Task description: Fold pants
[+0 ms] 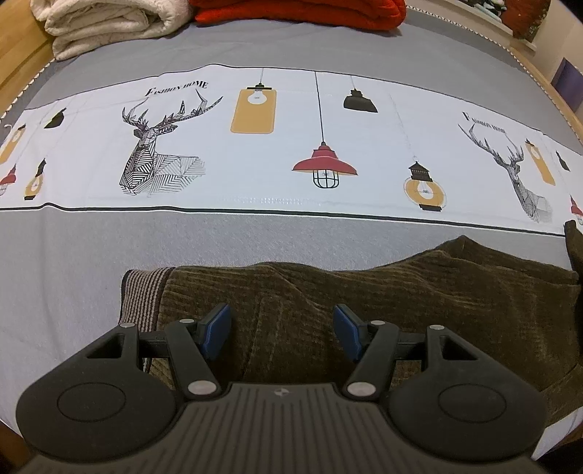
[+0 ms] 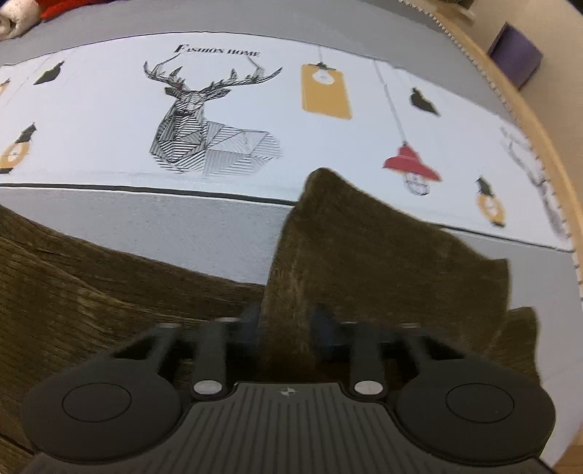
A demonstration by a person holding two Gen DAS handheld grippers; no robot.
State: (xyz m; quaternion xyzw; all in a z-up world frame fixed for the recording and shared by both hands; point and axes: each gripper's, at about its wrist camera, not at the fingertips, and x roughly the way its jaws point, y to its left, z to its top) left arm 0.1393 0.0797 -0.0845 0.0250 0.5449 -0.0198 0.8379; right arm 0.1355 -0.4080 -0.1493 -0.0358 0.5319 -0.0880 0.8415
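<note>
Olive-brown ribbed pants (image 1: 419, 299) lie across the near part of the bed, with the striped waistband (image 1: 142, 295) at their left end. My left gripper (image 1: 282, 328) hangs open just above the fabric near the waistband, and its blue pads (image 1: 218, 326) stand wide apart with nothing pinched. In the right wrist view the pants (image 2: 73, 291) stretch away to the left. My right gripper (image 2: 286, 328) is shut on a raised flap of the pants (image 2: 328, 248), which stands up between the pads and hides them in part. This view is blurred.
The bed has a grey sheet (image 1: 73, 273) with a white printed band of deer and lamps (image 1: 291, 146). A folded cream blanket (image 1: 105, 25) and a red blanket (image 1: 298, 11) lie at the far edge. A wooden bed rail (image 2: 539, 120) runs along the right.
</note>
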